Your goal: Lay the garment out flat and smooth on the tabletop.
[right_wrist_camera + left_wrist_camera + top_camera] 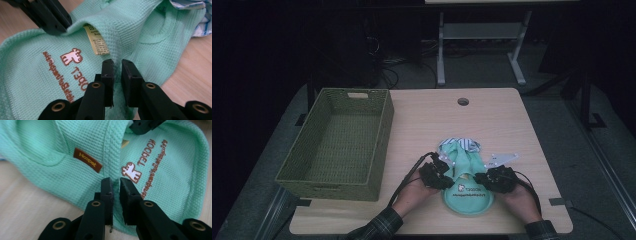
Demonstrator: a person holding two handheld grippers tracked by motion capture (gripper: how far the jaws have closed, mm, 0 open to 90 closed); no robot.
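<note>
Here, going from the left of the table, a green woven basket (pixel 337 142) stands well apart from the work, and nothing can be made out inside it. Next comes the left gripper (pixel 443 176), its hand low on the table at the near edge, jaws pressed nearly together on a raised fold of the mint-green garment (pixel 464 187); in the left gripper view the ridge of waffle cloth runs straight up between the pads. The garment lies flat between the two hands, long axis running away from the person, the printed hem nearest and a striped collar (pixel 464 144) at the far end. A brown label (pixel 87 160) sits on the folded flap. The right gripper (pixel 484 179) mirrors the left, jaws pinching the opposite fold just below a yellow care tag (pixel 96 40). Both hands sit equally near, wrists angled inward toward each other. I judge that the coming move turns on this symmetry: each pinched side edge would lift or fold along the long axis.
</note>
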